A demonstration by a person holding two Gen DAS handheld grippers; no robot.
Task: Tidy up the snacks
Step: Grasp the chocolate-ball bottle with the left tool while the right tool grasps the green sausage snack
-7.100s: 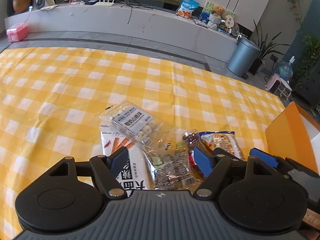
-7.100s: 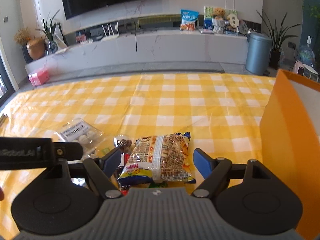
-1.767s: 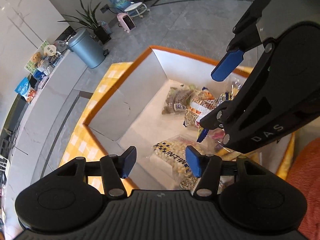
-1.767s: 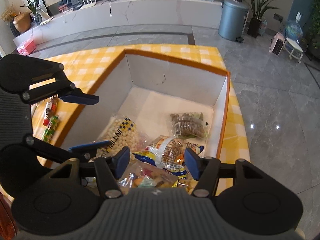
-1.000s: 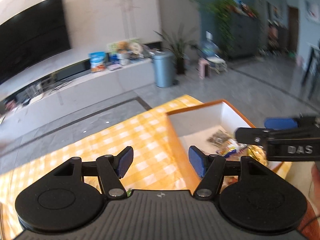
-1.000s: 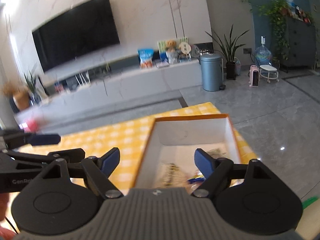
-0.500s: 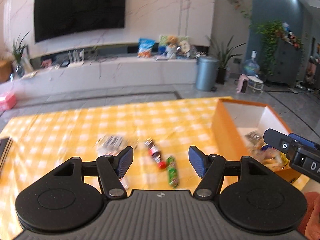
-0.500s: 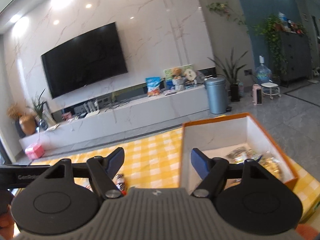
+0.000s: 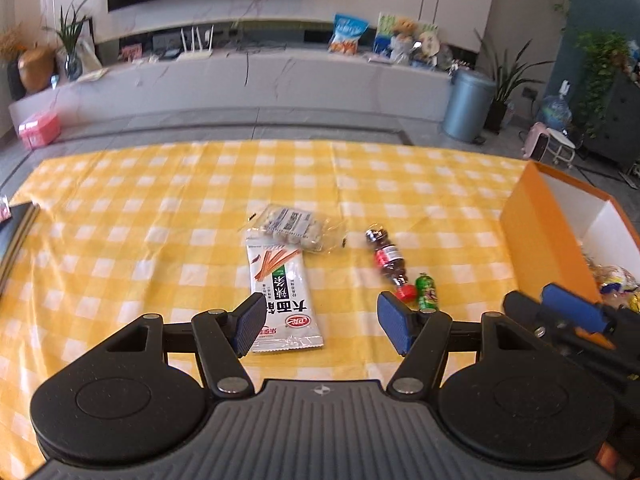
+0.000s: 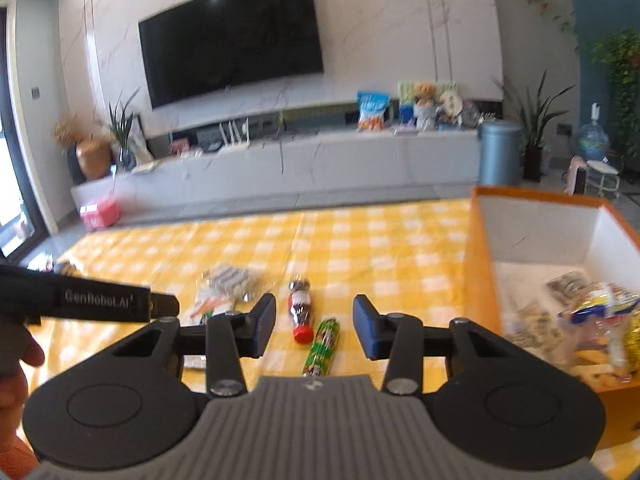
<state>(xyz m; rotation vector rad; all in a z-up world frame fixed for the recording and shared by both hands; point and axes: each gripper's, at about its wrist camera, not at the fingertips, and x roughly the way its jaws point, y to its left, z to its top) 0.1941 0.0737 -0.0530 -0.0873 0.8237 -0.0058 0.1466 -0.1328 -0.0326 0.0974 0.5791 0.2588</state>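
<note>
Snacks, four loose on the cloth [image 9: 168, 216]. Left gripper [image 9: 322, 326] gapes empty over the pouch [image 9: 282, 300]: flat, limp, grab an edge. Right gripper [image 10: 315, 330], empty, jaws just narrowing, frames the tube [image 10: 322, 346] and bottle [image 10: 301, 310]: rigid, roll-prone, grip midbody. Box [image 10: 476, 280] right.

Bright daylight, ceiling spotlights glaring, slight motion blur, fisheye bending at edges

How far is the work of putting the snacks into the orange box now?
Partly done. Several packets already lie inside the orange box. Nothing is in hand: the left gripper and the right gripper hold nothing, and the right jaws have just been closing on air. Still on the cloth: the white noodle packet, the clear bag of white balls, the small bottle and the green tube.
</note>
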